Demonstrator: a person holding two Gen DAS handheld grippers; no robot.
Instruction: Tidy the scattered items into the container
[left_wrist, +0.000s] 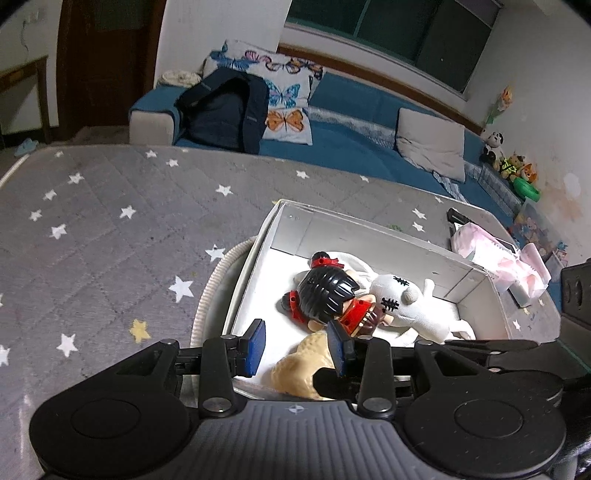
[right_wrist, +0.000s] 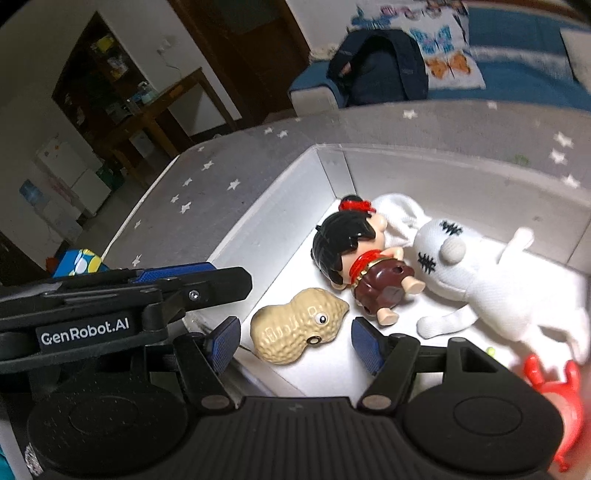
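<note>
Both hand-held grippers, left and right, agape and empty over white box, peanut toy apparently dropped inside beside doll, plush dog.

The doll is hard glossy plastic, hair really shiny. The peanut toy looks like matt plastic with a bumpy, pitted skin. White plush dog is soft knit cloth. The box is smooth matt cardboard, sitting on a quilted fabric cover with printed stars.
</note>
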